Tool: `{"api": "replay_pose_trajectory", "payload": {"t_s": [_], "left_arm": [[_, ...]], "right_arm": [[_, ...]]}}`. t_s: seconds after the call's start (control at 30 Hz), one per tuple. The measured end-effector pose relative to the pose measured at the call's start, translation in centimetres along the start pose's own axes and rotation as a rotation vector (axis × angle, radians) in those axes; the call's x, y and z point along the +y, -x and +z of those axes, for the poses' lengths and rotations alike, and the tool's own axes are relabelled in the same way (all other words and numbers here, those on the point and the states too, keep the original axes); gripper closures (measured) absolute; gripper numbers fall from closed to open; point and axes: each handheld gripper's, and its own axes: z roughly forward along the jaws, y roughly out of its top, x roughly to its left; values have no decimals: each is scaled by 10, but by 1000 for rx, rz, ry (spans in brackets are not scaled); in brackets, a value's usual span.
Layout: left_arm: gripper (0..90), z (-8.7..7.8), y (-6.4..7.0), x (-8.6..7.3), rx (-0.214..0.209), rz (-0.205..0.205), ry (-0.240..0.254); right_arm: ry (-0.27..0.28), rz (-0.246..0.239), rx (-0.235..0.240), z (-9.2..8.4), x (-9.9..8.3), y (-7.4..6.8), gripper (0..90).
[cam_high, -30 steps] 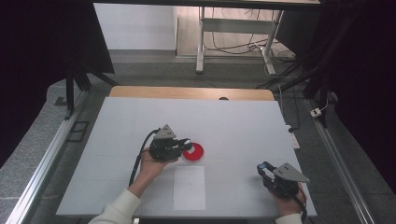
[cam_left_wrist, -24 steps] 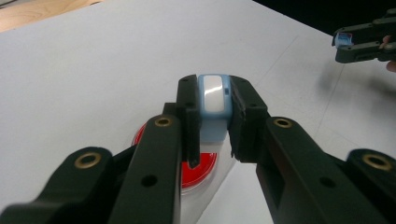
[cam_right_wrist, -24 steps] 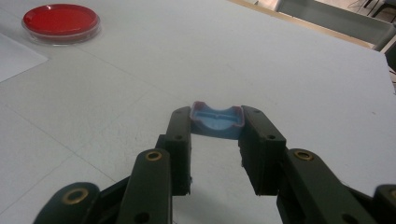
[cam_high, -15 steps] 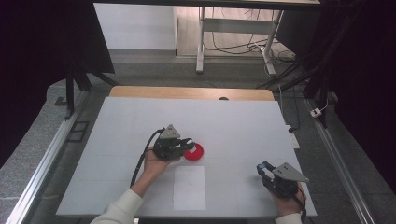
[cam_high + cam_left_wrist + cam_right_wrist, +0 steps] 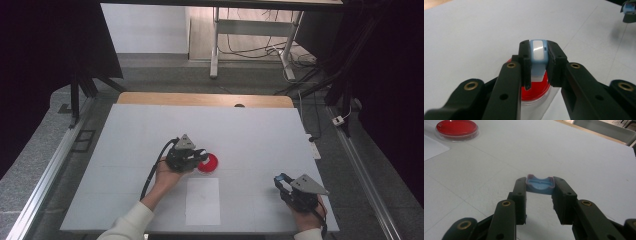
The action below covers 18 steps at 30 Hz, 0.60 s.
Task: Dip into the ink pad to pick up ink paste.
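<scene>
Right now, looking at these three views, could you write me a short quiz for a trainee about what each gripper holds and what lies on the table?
1. True or false: the left gripper is shut on a light blue piece above the red dish.
2. What does the right gripper hold?
A. a red dish
B. a blue piece
C. a paper sheet
3. In the high view, what lies flat on the table just below the dish?

Key
1. True.
2. B: a blue piece with a curved top sits between its jaws.
3. A white sheet.
</scene>
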Motion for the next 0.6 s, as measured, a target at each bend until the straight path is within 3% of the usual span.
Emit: {"api": "replay_pose_trajectory", "payload": {"t_s": [0.37,0.6], "left_arm": [[758,8,-1,-2,47,31,-42],[756,12,-5,-4,31,9,-41]], "right_arm": [[-8,-1,1,1,-1,0,646],[-12,-4,2,1,-1,-1,647]]}}
